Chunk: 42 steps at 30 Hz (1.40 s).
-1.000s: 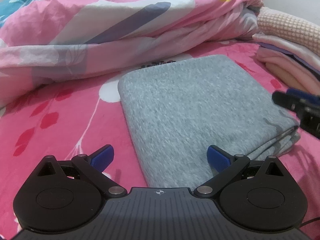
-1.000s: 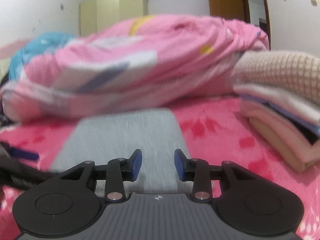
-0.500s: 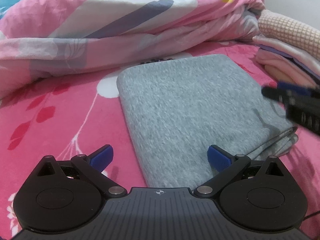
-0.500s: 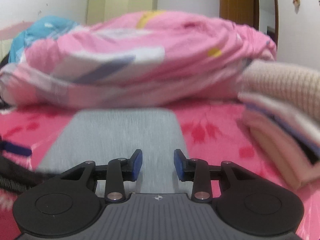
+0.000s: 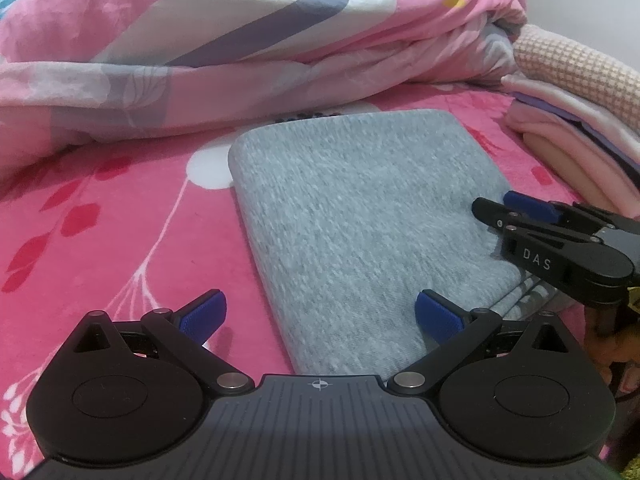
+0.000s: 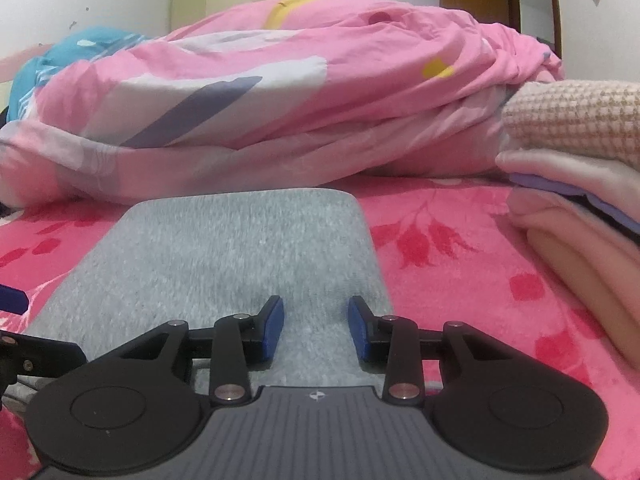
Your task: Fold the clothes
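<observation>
Since a second ago the right tool (image 6: 315, 328) has come in low over the near right corner of the grey garment (image 5: 360, 216), its jaws partly apart with nothing pinched between them. Folded flat, the garment lies mid-bed on the pink sheet (image 5: 100, 216), a rumpled quilt (image 5: 240, 40) behind it and stacked clothes (image 6: 580, 184) to the right. At the garment's near edge, the left tool (image 5: 318, 314) hangs spread wide, released.

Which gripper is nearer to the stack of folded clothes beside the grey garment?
Right. The right gripper sits over the grey garment's edge facing the stack; the left gripper is at the garment's near end, farther away.
</observation>
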Each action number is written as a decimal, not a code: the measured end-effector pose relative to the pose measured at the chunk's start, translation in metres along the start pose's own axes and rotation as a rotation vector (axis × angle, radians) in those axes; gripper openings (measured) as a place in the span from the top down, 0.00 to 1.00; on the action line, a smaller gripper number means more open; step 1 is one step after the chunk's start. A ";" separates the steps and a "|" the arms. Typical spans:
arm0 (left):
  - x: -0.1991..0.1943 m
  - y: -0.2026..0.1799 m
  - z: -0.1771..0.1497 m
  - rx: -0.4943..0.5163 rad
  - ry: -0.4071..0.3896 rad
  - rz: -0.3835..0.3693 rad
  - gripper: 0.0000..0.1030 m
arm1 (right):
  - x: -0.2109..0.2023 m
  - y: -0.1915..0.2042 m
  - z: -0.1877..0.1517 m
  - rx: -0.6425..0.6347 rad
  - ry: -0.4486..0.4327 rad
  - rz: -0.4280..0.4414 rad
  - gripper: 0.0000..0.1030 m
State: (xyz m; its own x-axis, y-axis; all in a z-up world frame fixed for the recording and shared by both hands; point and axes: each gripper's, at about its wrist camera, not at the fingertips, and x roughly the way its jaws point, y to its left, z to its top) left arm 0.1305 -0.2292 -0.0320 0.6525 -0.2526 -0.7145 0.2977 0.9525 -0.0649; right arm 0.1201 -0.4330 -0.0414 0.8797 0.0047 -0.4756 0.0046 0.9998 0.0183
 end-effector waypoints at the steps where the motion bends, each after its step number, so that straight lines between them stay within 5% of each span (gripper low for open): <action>1: 0.000 0.000 0.000 -0.001 0.001 -0.001 0.01 | 0.000 -0.001 0.000 0.003 -0.001 0.002 0.63; 30: -0.001 -0.003 -0.001 0.017 -0.011 0.015 0.00 | -0.002 -0.001 -0.006 -0.006 -0.027 0.007 0.63; 42: -0.030 0.004 0.001 0.048 -0.207 -0.012 0.00 | -0.004 -0.005 -0.008 0.010 -0.043 0.020 0.63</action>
State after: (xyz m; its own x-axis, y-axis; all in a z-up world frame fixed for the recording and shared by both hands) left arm 0.1134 -0.2182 -0.0102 0.7766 -0.2978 -0.5551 0.3357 0.9413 -0.0354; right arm 0.1128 -0.4376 -0.0466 0.8991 0.0234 -0.4371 -0.0082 0.9993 0.0365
